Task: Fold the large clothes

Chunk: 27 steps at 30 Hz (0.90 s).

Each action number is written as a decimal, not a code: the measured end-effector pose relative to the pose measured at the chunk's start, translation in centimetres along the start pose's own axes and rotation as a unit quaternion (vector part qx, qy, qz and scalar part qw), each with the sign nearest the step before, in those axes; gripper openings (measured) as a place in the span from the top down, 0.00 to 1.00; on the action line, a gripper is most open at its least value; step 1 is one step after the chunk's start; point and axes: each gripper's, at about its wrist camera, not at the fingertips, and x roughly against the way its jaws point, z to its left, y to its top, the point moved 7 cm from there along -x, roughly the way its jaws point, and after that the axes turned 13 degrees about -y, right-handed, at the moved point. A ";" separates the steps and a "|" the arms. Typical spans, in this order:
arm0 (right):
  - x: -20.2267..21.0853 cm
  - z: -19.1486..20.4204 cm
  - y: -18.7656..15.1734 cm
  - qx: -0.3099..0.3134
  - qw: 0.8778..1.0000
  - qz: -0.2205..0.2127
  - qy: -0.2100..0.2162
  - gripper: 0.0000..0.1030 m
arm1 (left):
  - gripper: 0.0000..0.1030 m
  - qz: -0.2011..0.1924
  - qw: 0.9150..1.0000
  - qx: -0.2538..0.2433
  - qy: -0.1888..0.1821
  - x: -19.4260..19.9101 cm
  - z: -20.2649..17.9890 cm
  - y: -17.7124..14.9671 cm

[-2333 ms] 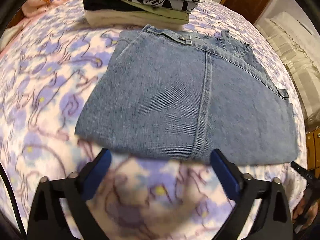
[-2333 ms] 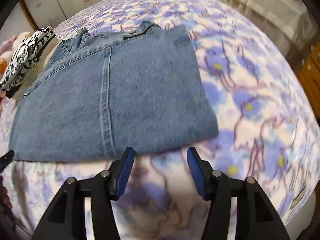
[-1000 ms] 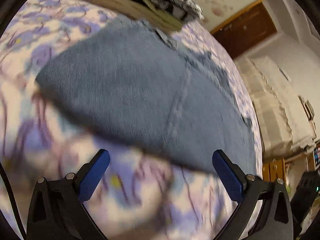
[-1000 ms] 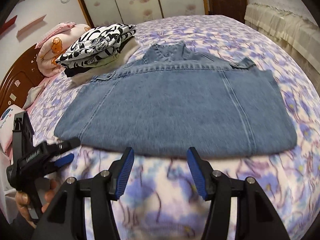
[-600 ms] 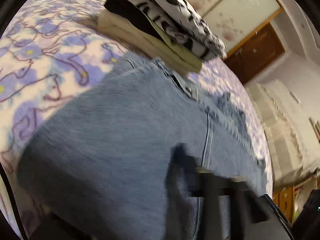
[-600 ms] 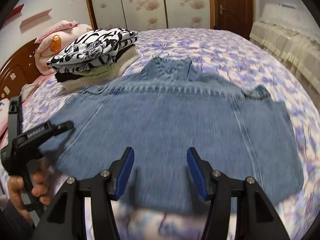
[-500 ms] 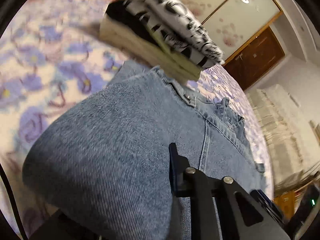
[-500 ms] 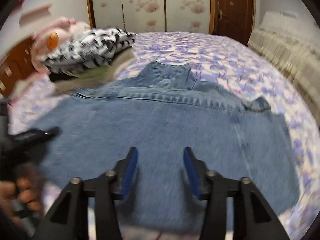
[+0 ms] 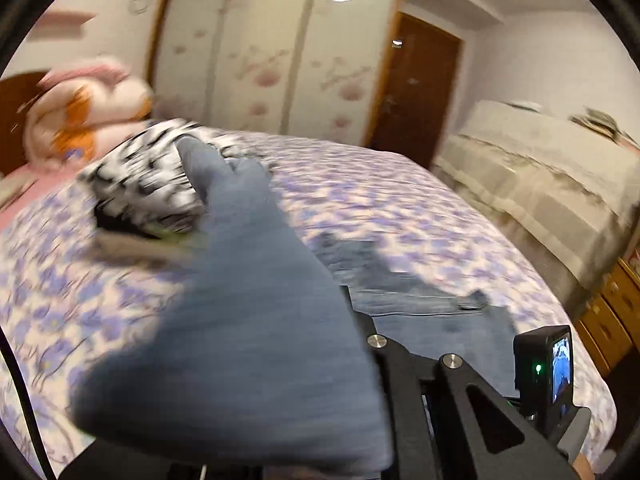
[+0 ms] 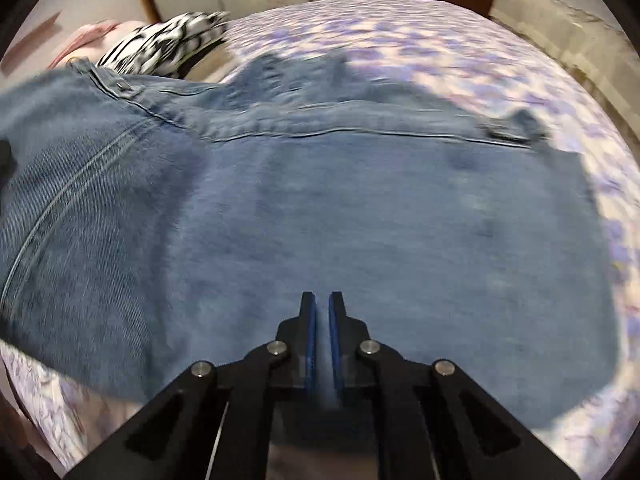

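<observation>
Lifted denim garment (image 9: 240, 320) hides my left gripper's (image 9: 336, 360) fingertips, so I cannot tell its grip; my right gripper (image 10: 322, 340) is pinched narrow on the denim's near edge.

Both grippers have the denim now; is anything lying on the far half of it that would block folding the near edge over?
Nothing visible does. The right gripper is shut on the denim's near edge, and the far half lies bare. The stack of folded clothes sits beyond the far left corner; whether it touches the denim is too blurred to tell.

no readable text, labels or numbers anywhere
</observation>
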 end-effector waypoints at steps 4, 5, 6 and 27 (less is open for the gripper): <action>2.9 -6.6 -1.1 -0.018 0.999 -0.019 -0.036 0.93 | 0.91 0.017 0.998 -0.029 -0.045 -2.9 -7.6 0.3; 3.8 -9.2 -1.6 -0.032 0.998 -0.025 -0.052 0.93 | 0.92 0.020 0.998 -0.035 -0.056 -3.6 -9.4 -0.1; 4.1 -10.9 -2.0 -0.042 0.997 -0.027 -0.063 0.93 | 0.91 0.022 0.997 -0.040 -0.063 -4.3 -10.7 -0.4; 5.9 -20.8 -6.2 -0.222 0.971 0.003 0.088 0.68 | 0.23 0.209 0.969 -0.020 -0.134 -6.6 -15.5 -10.6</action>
